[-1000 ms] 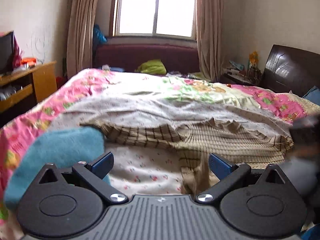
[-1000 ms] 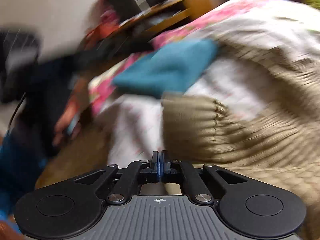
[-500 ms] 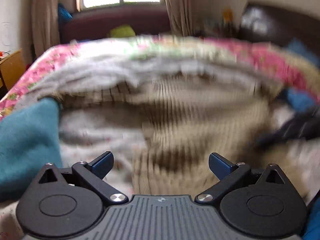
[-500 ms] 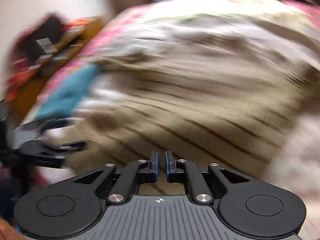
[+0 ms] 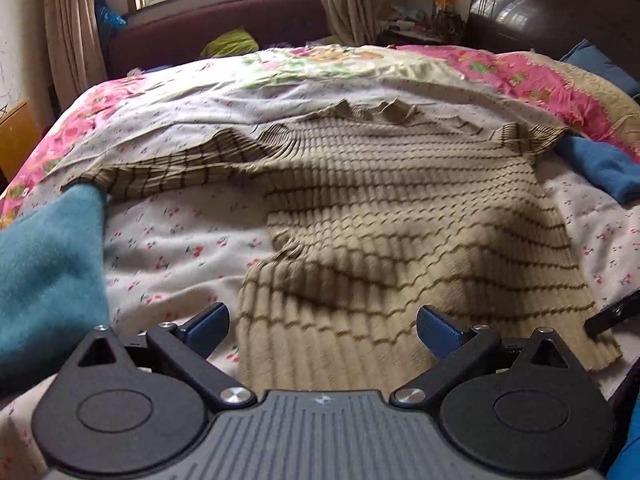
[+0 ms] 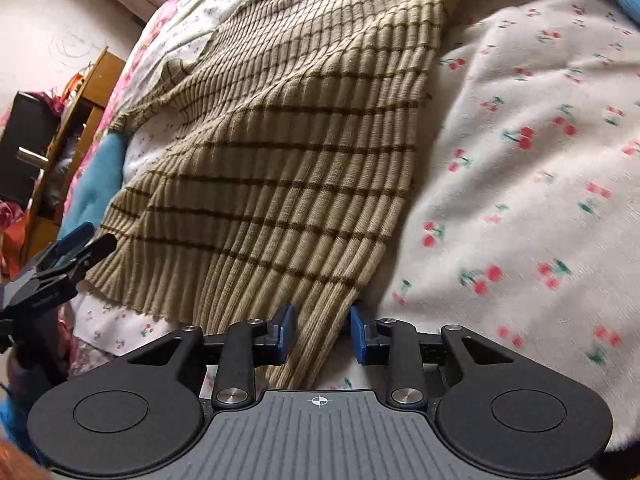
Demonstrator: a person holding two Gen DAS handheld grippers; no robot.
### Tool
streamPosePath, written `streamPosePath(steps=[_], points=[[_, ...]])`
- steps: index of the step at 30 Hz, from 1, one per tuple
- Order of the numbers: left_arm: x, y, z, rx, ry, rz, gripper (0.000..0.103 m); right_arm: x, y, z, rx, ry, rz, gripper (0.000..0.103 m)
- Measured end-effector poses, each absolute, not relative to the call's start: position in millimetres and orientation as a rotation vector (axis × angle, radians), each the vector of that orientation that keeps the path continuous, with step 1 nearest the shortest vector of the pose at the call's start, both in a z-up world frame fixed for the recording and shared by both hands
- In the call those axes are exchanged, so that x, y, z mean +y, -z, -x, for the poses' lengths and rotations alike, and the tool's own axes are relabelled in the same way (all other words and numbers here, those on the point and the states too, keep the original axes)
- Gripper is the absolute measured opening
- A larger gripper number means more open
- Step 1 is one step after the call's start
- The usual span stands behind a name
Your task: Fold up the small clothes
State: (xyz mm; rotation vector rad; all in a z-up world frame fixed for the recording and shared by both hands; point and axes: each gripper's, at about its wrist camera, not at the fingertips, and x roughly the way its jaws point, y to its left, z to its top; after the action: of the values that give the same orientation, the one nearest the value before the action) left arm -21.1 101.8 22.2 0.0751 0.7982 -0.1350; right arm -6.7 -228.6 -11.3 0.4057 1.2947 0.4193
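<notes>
Since the earlier left wrist frame, the striped knit sweater (image 5: 400,208) is lying flatter and fuller across the floral bed sheet (image 5: 172,240), its hem now reaching right down between the fingers of the left gripper (image 5: 322,322), which is standing wide open and holding nothing. One sleeve is trailing out from the sweater toward the teal cloth (image 5: 44,272), so any fold from here is risking a crooked edge if that sleeve is dragging

Seen from the right wrist, the right gripper (image 6: 320,334), shut a second ago, has just been opening; a hem corner of the sweater (image 6: 288,168) is sitting between its jaws, which are standing apart from the fabric. Closing now could be catching the cherry-print sheet (image 6: 520,184) under the sweater too, and ribbed knit is likely stretching rather than following the pull
</notes>
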Motion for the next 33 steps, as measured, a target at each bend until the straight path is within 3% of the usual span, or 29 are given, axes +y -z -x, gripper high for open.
streamPosePath(steps=[7,8,9,17,22,23,33], points=[[92.6,-23.2,21.1,0.777,0.169,-0.083,0.103,-220.2,26.6,-1.2,1.292,-0.417,-0.441,0.031],[91.1,-22.5,20.9,0.778,0.170,-0.084,0.103,-218.6,29.0,-2.7,1.294,-0.421,-0.452,0.023],[90.6,-21.8,20.9,0.778,0.172,-0.084,0.103,-218.8,28.1,-3.1,1.293,-0.427,-0.453,0.007],[85.9,-17.6,25.8,0.813,0.190,-0.120,0.103,-253.3,-15.0,27.6,1.259,-0.383,-0.292,0.006],[68.2,-5.1,28.3,0.881,0.228,-0.229,0.103,-252.2,-8.9,25.0,1.301,-0.346,-0.253,0.008],[66.6,-2.0,27.9,0.890,0.229,-0.247,0.103,-248.5,-11.3,24.9,1.292,-0.348,-0.239,0.012],[66.8,-20.9,32.9,0.880,0.192,-0.182,0.103,-220.7,-60.7,33.2,1.096,-0.370,-0.018,0.016]])
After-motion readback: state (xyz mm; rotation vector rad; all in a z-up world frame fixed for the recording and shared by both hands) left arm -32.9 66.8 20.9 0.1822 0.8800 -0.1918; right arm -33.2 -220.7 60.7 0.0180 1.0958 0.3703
